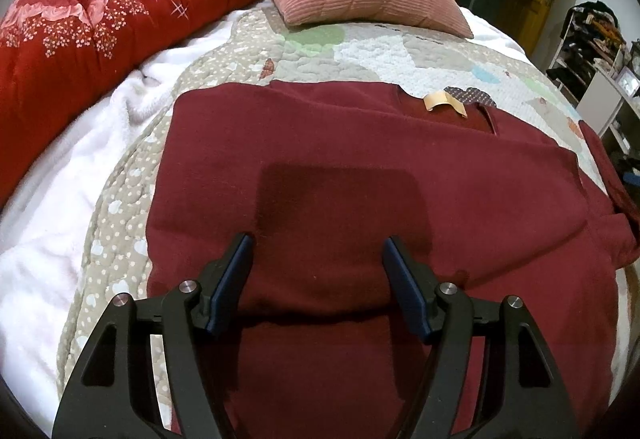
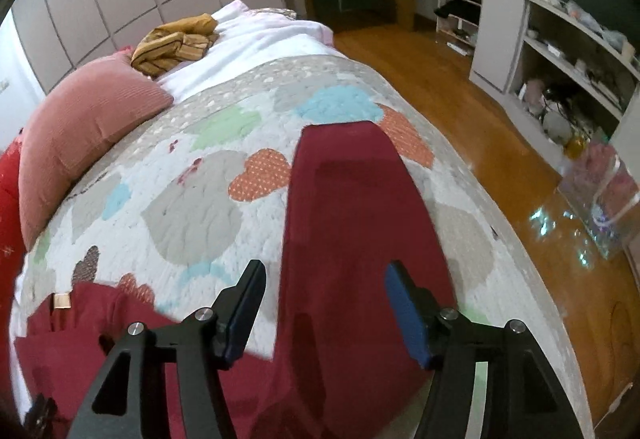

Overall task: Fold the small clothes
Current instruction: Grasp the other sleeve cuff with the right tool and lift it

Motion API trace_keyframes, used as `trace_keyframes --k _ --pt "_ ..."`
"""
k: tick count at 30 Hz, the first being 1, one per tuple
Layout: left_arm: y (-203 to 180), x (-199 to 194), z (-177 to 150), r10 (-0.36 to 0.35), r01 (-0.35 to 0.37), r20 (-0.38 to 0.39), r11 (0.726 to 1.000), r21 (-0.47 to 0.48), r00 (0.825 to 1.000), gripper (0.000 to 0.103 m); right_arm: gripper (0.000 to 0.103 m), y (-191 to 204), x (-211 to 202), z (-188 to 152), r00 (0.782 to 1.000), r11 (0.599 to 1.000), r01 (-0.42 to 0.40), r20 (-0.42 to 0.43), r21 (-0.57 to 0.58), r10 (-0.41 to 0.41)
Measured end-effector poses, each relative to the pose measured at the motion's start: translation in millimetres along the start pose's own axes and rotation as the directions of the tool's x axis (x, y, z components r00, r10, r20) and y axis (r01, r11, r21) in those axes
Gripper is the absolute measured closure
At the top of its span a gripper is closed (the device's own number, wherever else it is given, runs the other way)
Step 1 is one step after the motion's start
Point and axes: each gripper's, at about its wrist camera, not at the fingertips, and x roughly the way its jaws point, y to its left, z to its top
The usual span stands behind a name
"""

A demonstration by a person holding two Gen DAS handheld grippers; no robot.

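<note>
Patchwork quilted bedspread (image 2: 192, 207) on bed, wooden floor (image 2: 460, 87) beside, dark red knit sweater (image 1: 360, 175) spread flat, left gripper (image 1: 316, 271) released above it, right gripper (image 2: 324, 299) unclenched over sleeve (image 2: 352, 199).

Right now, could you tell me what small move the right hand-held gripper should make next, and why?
Probably lower the right hand-held gripper and close on the sleeve. Its jaws stand open and empty above that sleeve, which lies stretched out flat across the quilt, not yet folded over the maroon sweater's body.
</note>
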Motion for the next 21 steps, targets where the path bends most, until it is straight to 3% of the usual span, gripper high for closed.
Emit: trace_keyframes --k 4,8,16,21 --pt "-0.4 0.4 -1.0 -0.001 0.001 0.004 1.0 0.003 1.0 0.033 0.041 10.8 26.5 9.1 0.999 0.997 0.036 -0.027 -0.065 -0.038" --pt "-2.0 1.2 -1.7 -0.006 0.006 0.005 1.0 0.009 1.0 0.029 0.041 2.1 44.5 21.8 0.995 0.994 0.103 -0.008 -0.035 -0.103" --pt "-6.4 2.5 -3.0 0.008 -0.008 0.011 1.0 0.025 1.0 0.026 0.041 1.3 56.7 22.6 0.994 0.991 0.113 -0.006 -0.065 -0.113" --pt "-5.7 2.7 -2.8 0.012 -0.012 0.013 1.0 0.028 1.0 0.025 0.041 8.4 56.5 26.7 0.997 0.996 0.075 -0.015 -0.058 -0.076"
